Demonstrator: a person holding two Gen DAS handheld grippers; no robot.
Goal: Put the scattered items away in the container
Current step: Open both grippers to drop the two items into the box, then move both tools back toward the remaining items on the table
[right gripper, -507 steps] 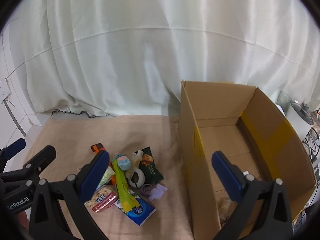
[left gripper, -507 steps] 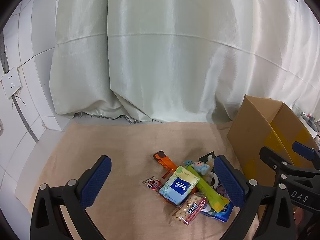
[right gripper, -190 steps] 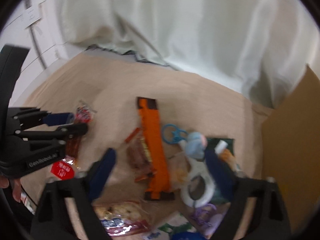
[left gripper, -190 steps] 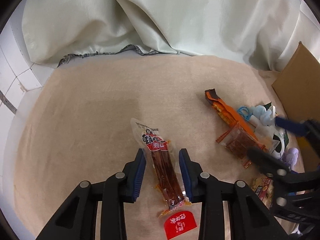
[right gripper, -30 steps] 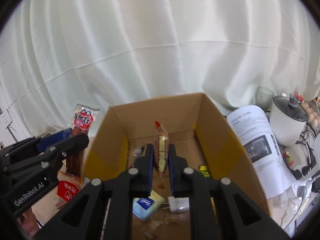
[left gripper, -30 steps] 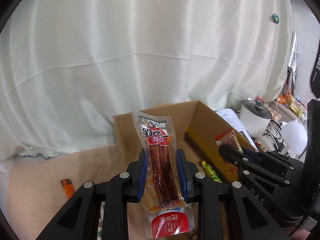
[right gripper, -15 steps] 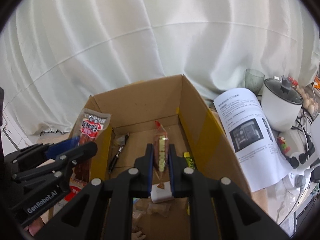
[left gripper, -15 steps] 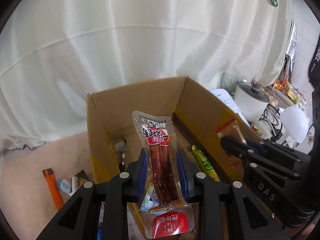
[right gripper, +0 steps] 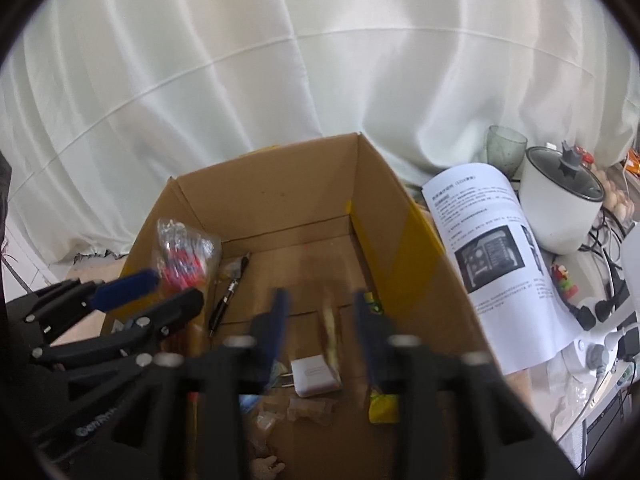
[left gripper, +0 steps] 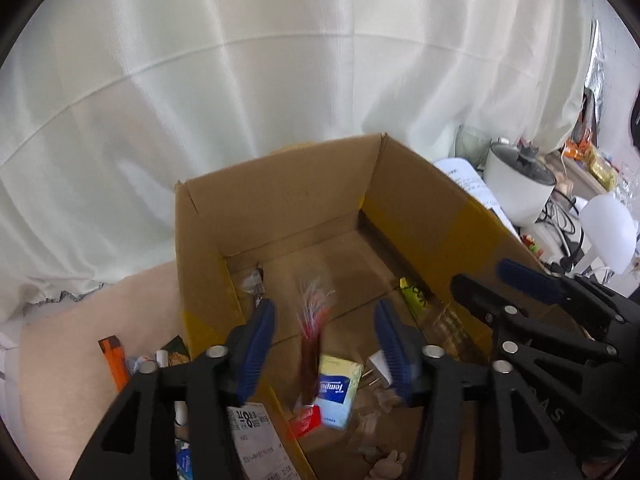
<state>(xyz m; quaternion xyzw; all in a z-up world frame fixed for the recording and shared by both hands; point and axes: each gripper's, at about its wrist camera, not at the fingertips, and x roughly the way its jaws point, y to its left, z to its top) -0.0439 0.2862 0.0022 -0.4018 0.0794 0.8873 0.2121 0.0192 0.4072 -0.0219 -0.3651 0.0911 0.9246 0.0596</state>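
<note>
Both grippers hang over the open cardboard box [left gripper: 280, 200]. My left gripper [left gripper: 324, 340] is open, and the red sausage packet [left gripper: 310, 332] shows blurred between its fingers, free of the pads. My right gripper [right gripper: 320, 324] is open too, with a blurred snack bar packet [right gripper: 330, 340] between its fingers above the box floor [right gripper: 304, 276]. The sausage packet also shows in the right wrist view [right gripper: 184, 256], by the left gripper's blue fingertip. Inside the box lie a Tempo tissue pack [left gripper: 336, 388], a white charger [right gripper: 314, 370], a pen [right gripper: 228, 300] and a yellow-green packet [left gripper: 416, 300].
Left of the box, on the beige cloth, lie an orange cutter [left gripper: 116, 360] and several small items. Right of the box are a printed sheet [right gripper: 488, 248], a white rice cooker [right gripper: 560, 204], a glass [right gripper: 504, 148] and cables. A white curtain hangs behind.
Both grippers have opened. The sausage packet and the snack bar packet, held half a second ago, are loose and blurred between the fingers. Both grippers are lower over the box.
</note>
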